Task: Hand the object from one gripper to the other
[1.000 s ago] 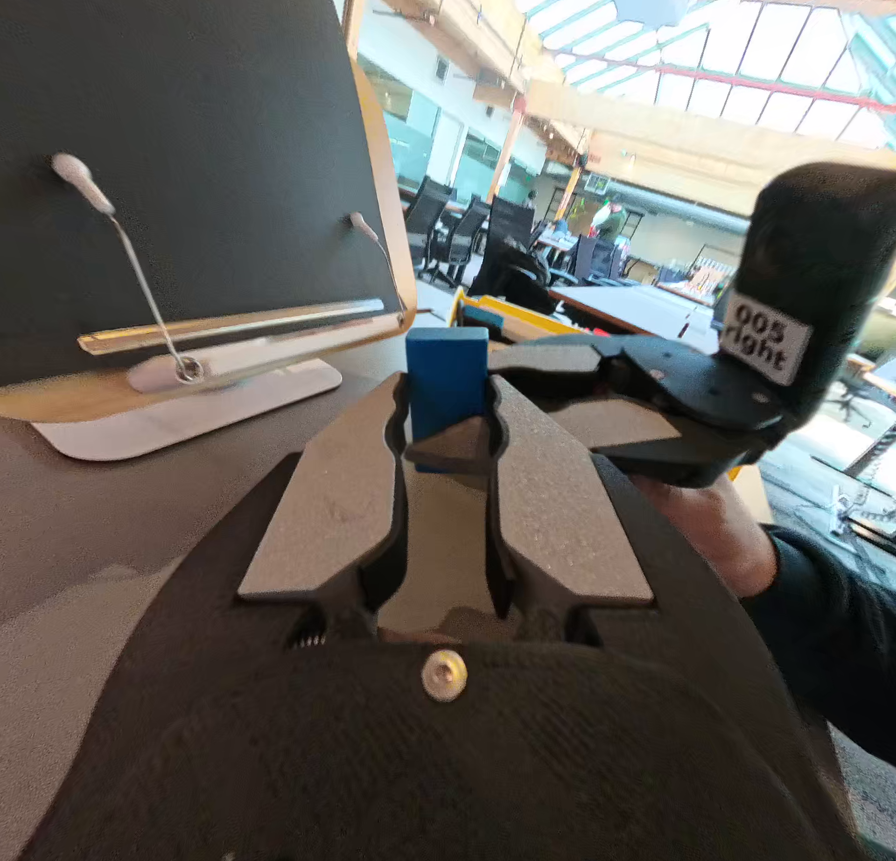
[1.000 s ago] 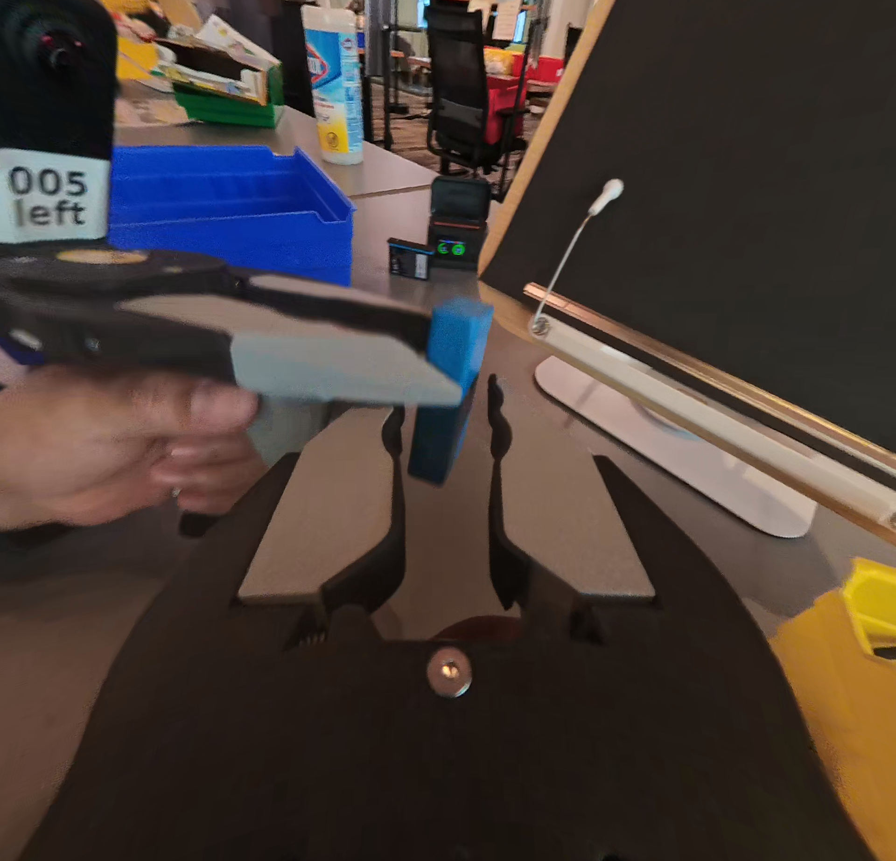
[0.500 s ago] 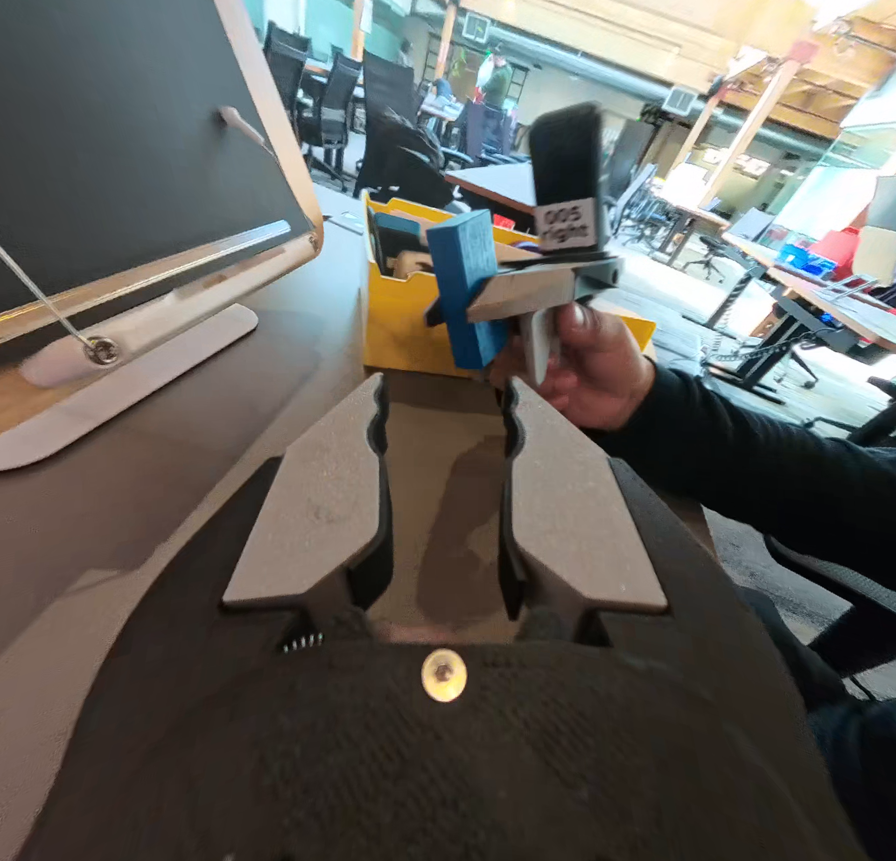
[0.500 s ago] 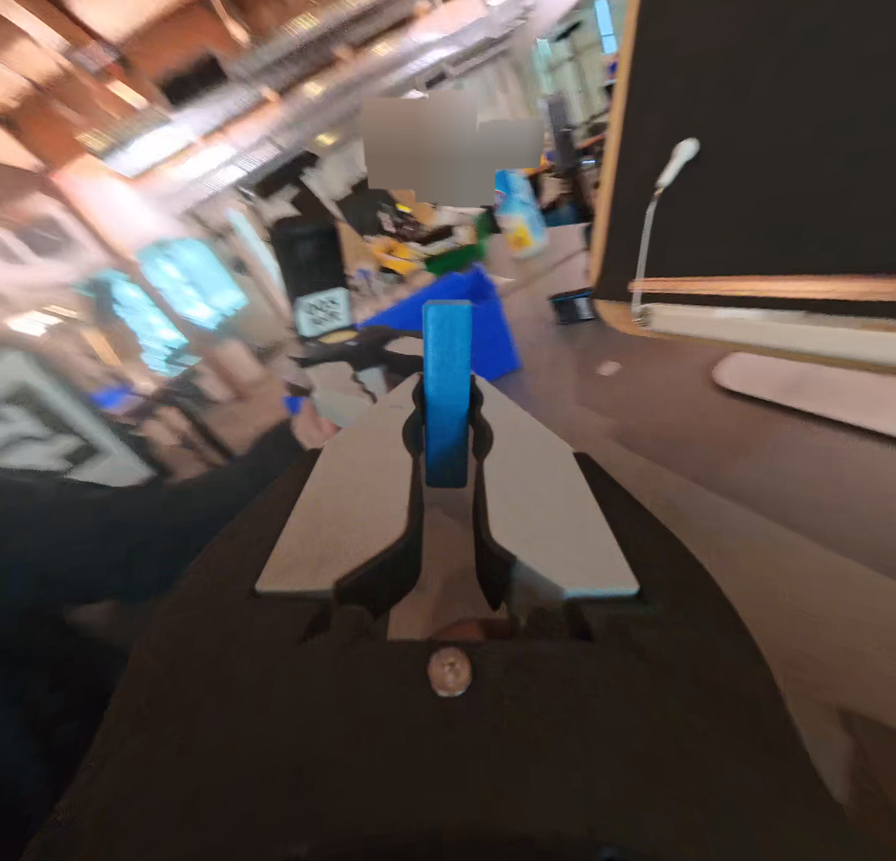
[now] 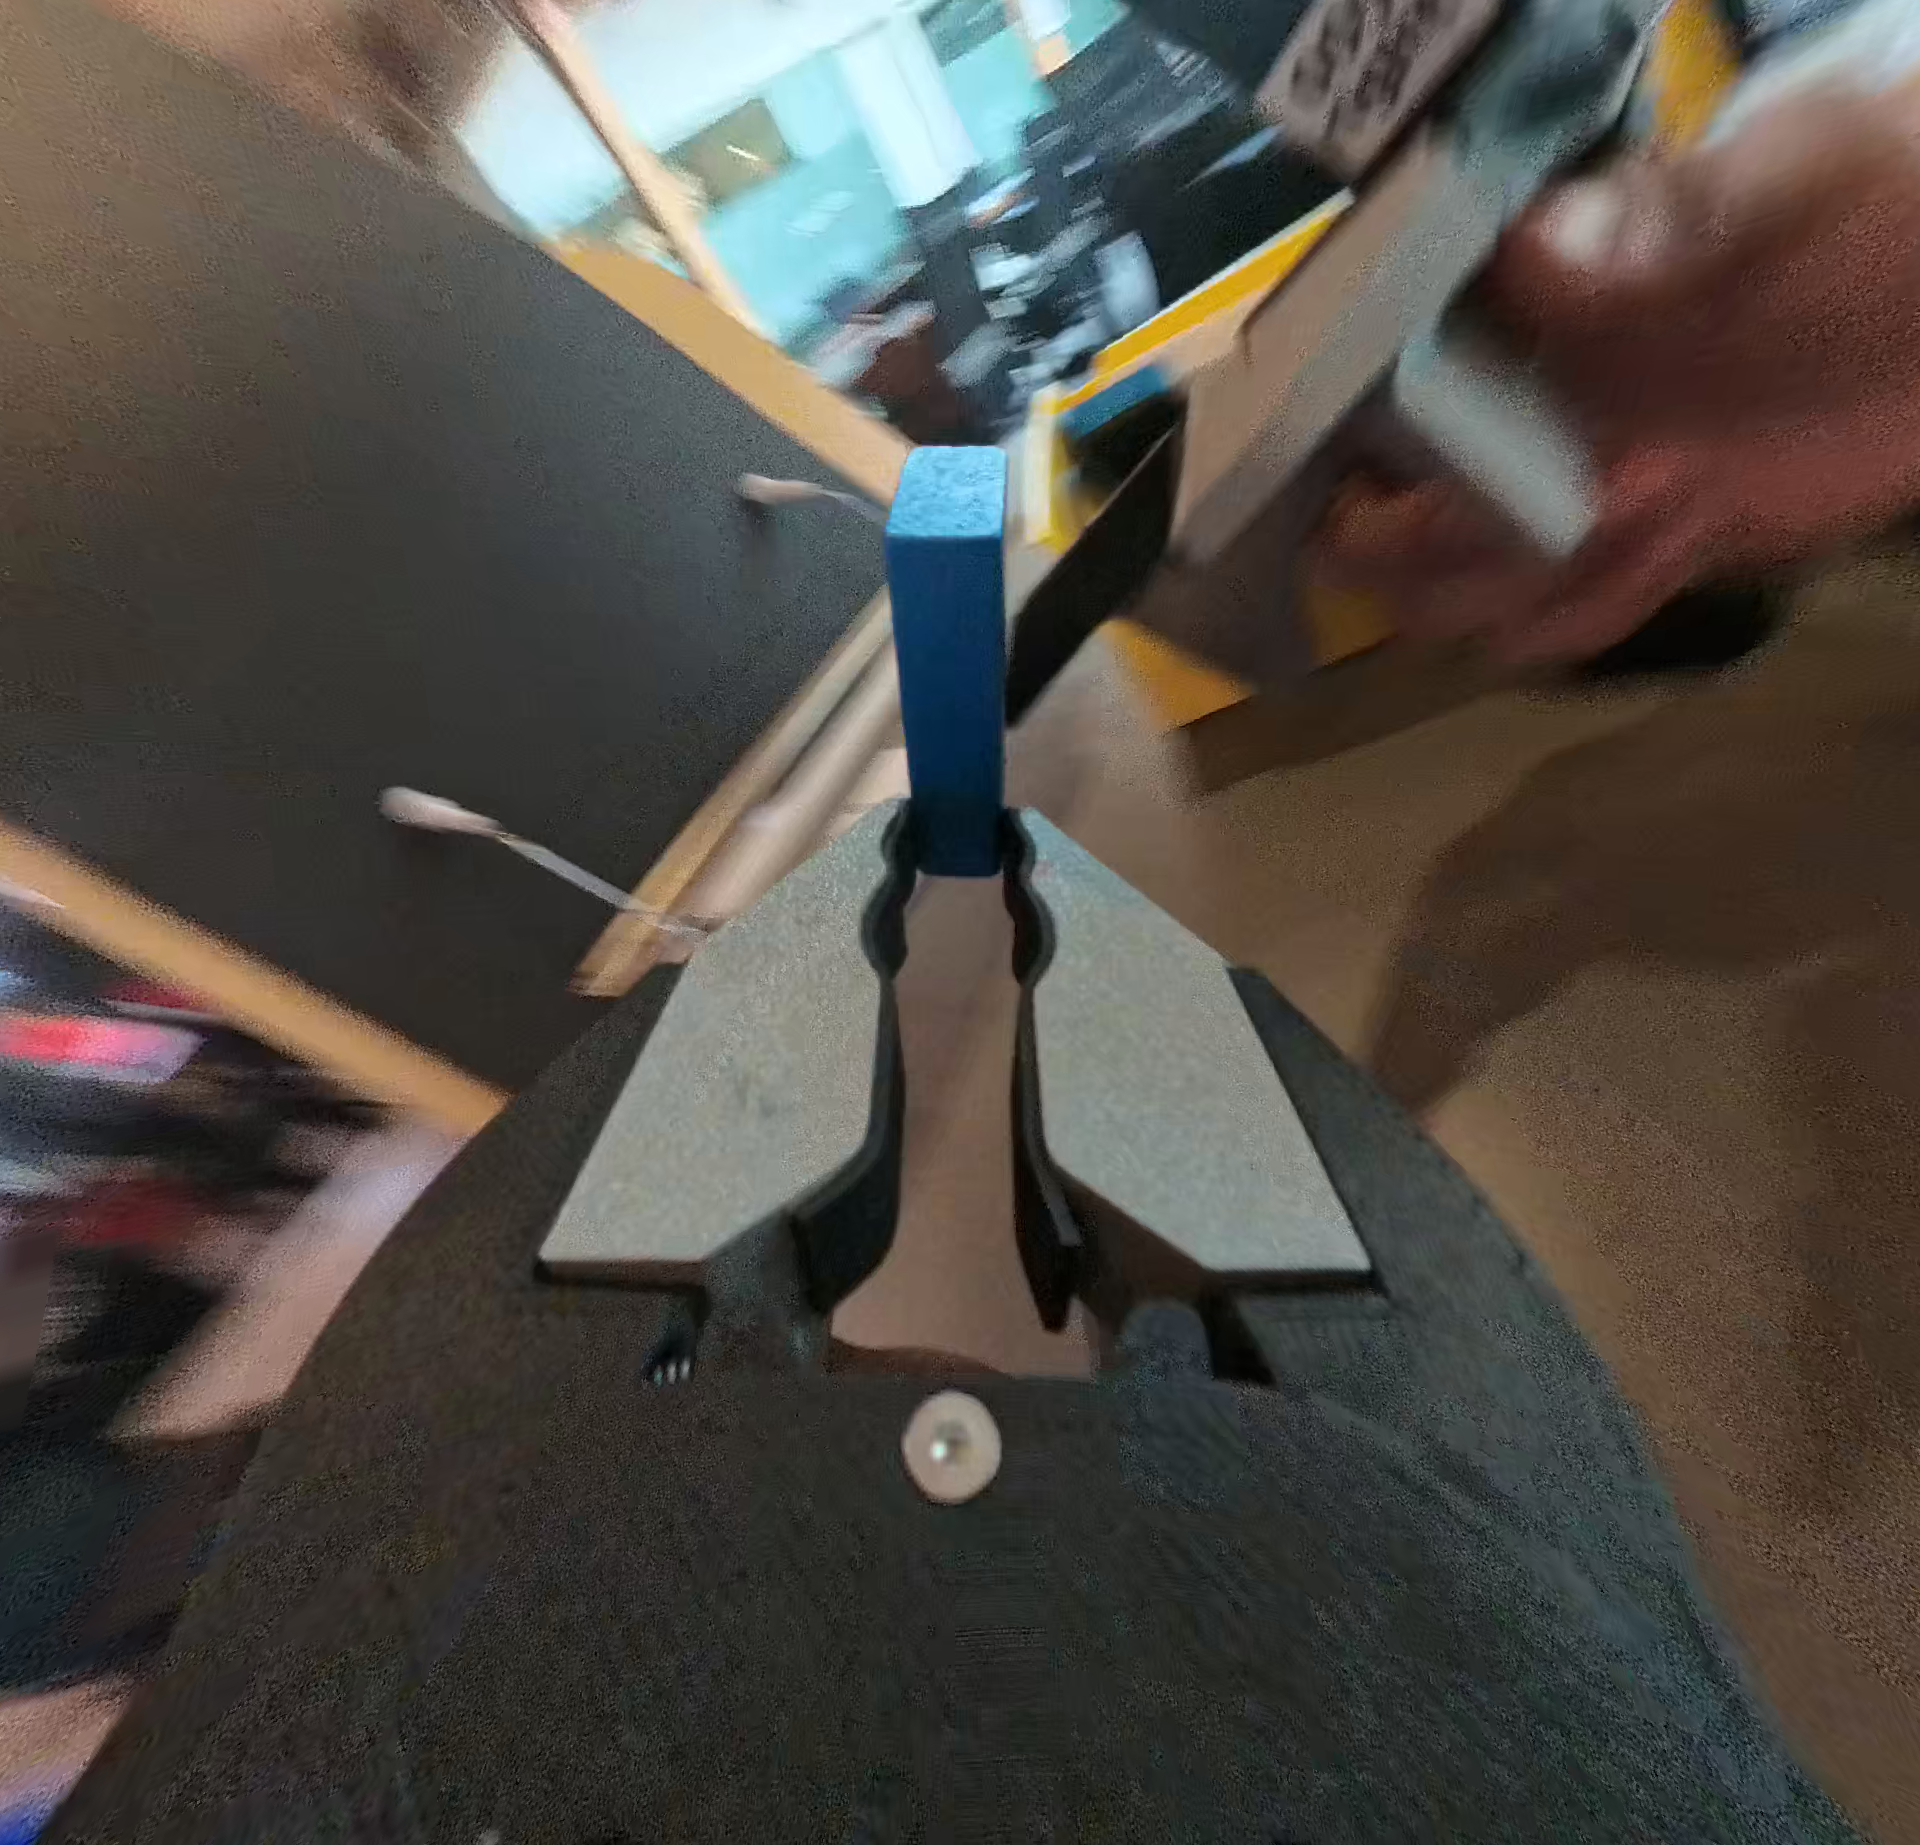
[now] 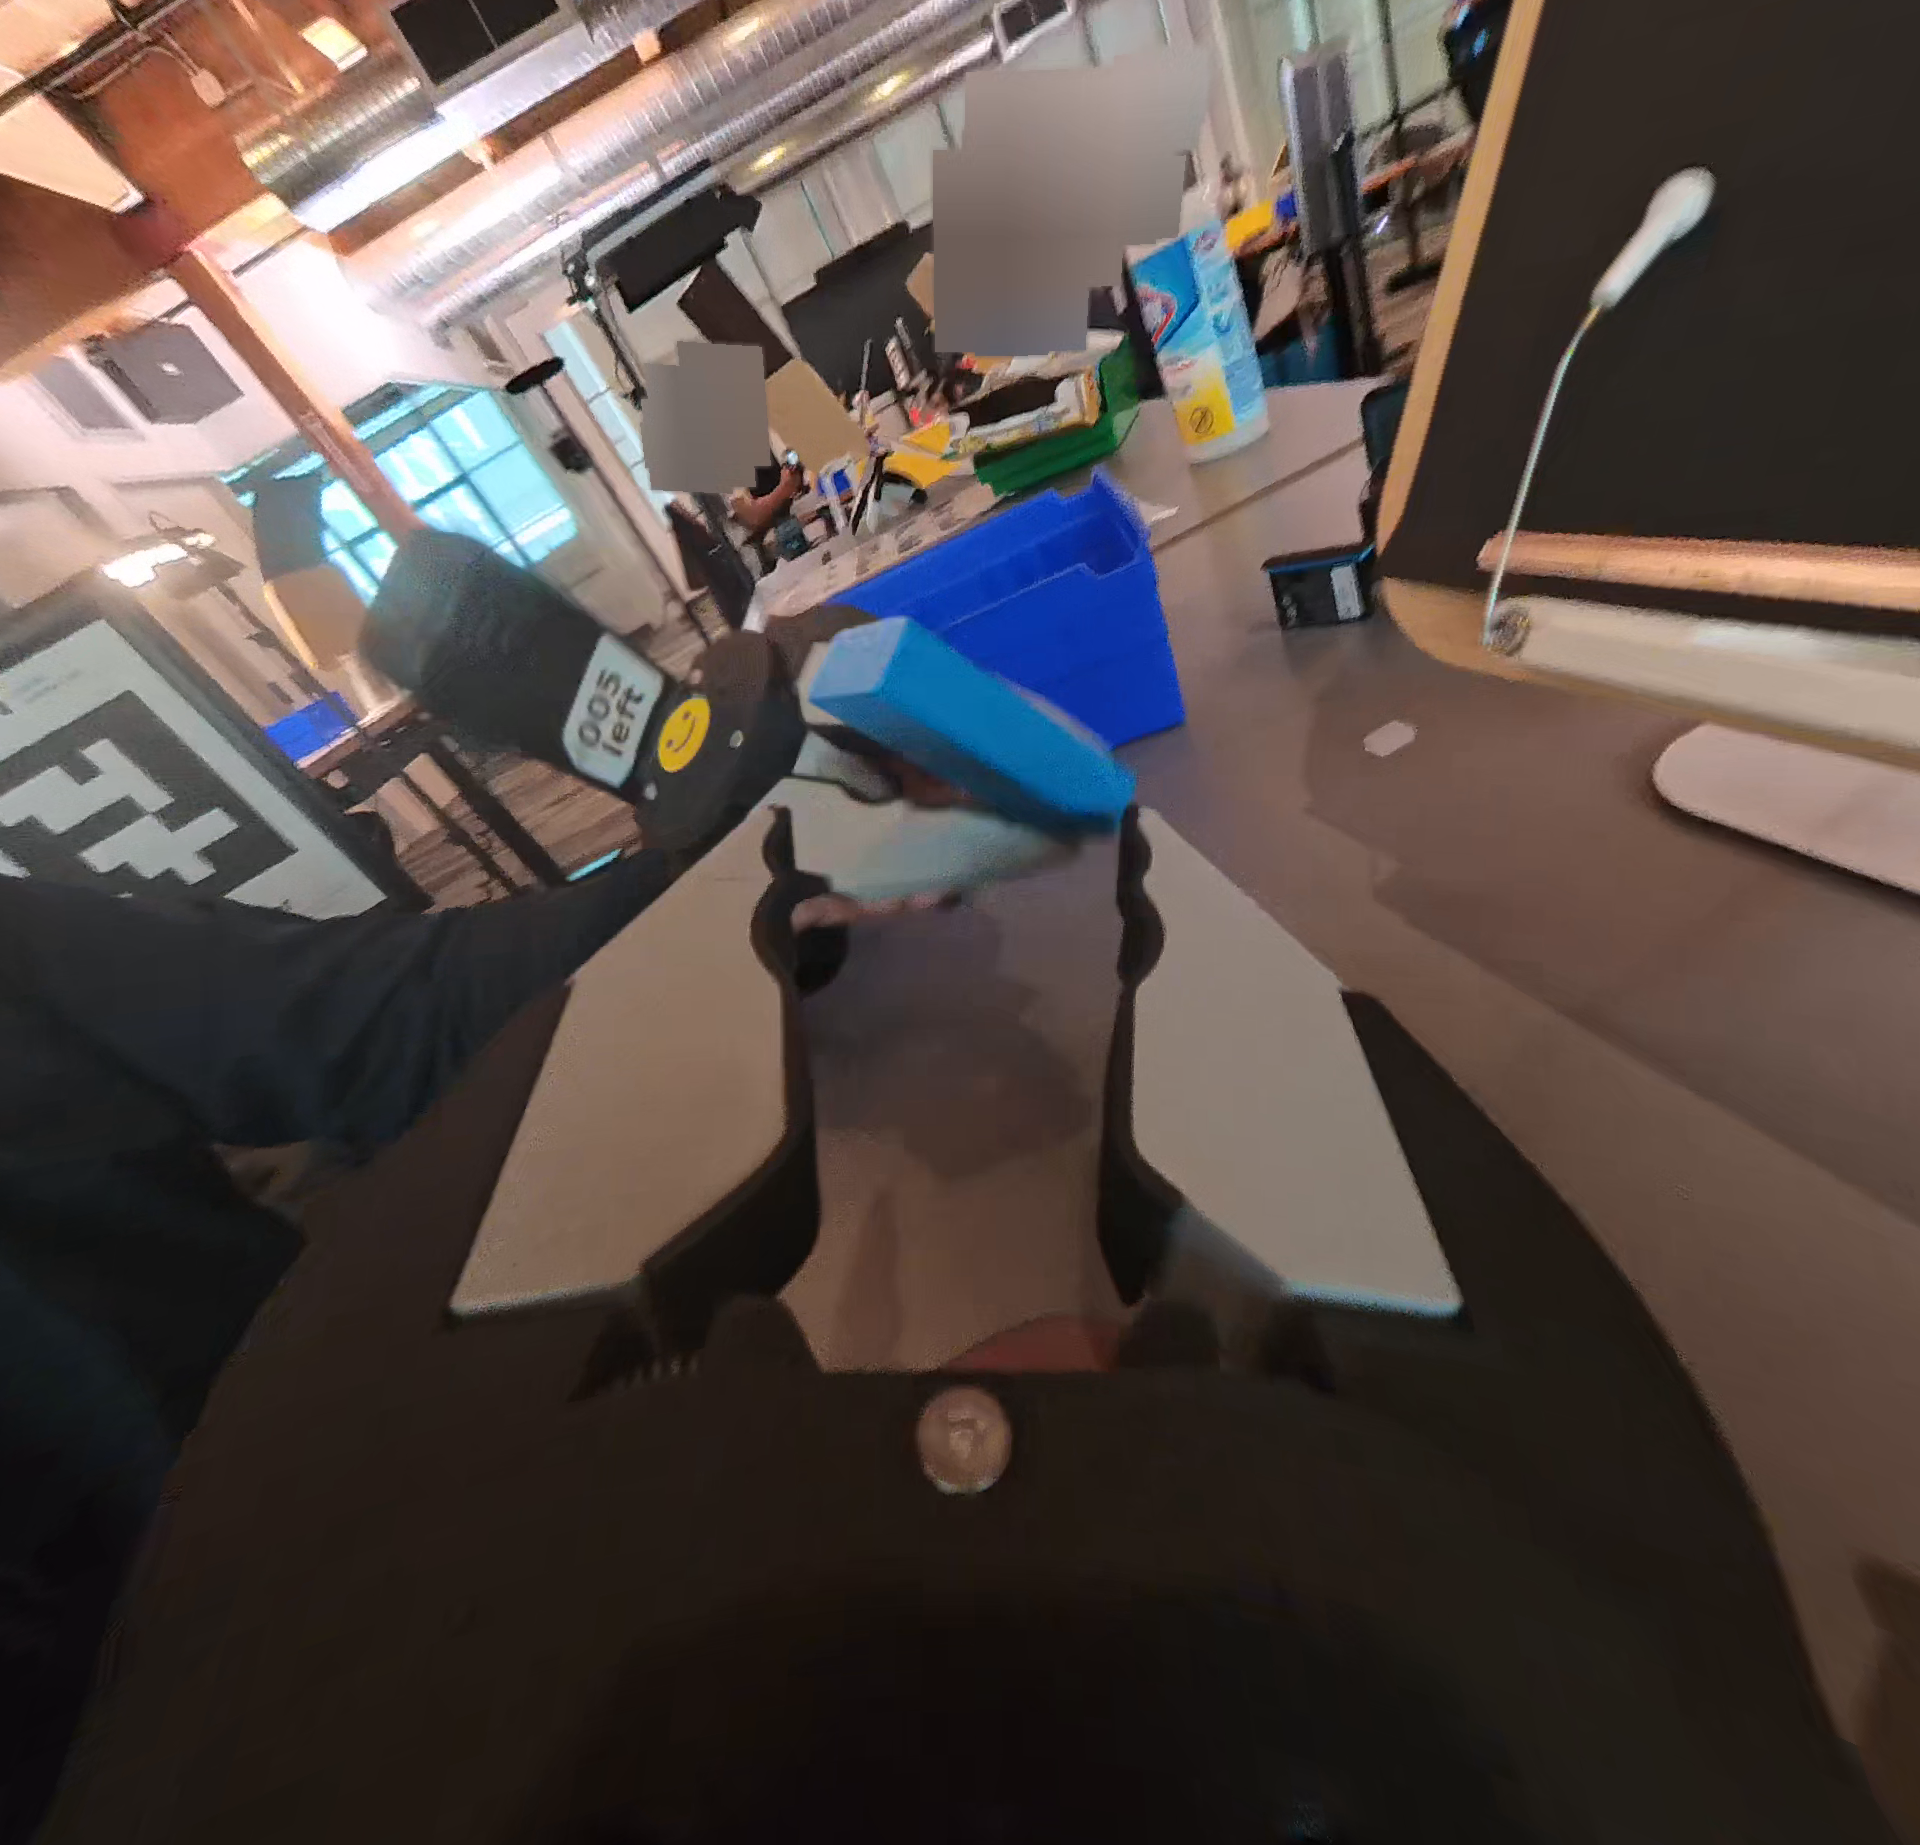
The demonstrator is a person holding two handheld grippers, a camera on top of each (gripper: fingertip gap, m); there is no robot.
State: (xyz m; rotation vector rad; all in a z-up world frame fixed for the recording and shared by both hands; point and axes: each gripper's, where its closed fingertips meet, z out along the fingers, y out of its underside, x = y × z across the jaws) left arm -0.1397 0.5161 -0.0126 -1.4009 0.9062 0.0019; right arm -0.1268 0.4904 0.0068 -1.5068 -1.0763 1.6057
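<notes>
A blue block (image 5: 951, 652) stands straight out from the fingertips of my left gripper (image 5: 954, 839), which is shut on its lower end above the table. In the right wrist view the same block (image 6: 966, 725) lies tilted in the left gripper, whose black body (image 6: 582, 683) comes in from the left. My right gripper (image 6: 951, 860) is open and empty, with its tips just below and either side of the block's near end. It also shows, blurred, with a hand at the upper right of the left wrist view (image 5: 1195, 548).
A black board with a wooden rim and wire clips (image 6: 1714, 237) stands on a white base at the right, and shows at the left in the left wrist view (image 5: 312, 445). A blue bin (image 6: 1039, 611), a wipes canister (image 6: 1205, 341) and a small black device (image 6: 1320, 585) sit behind. A yellow box (image 5: 1174, 341) is blurred.
Half a second ago my right gripper held the block and the left was open. Now the left is shut on it and the right has opened and let go.
</notes>
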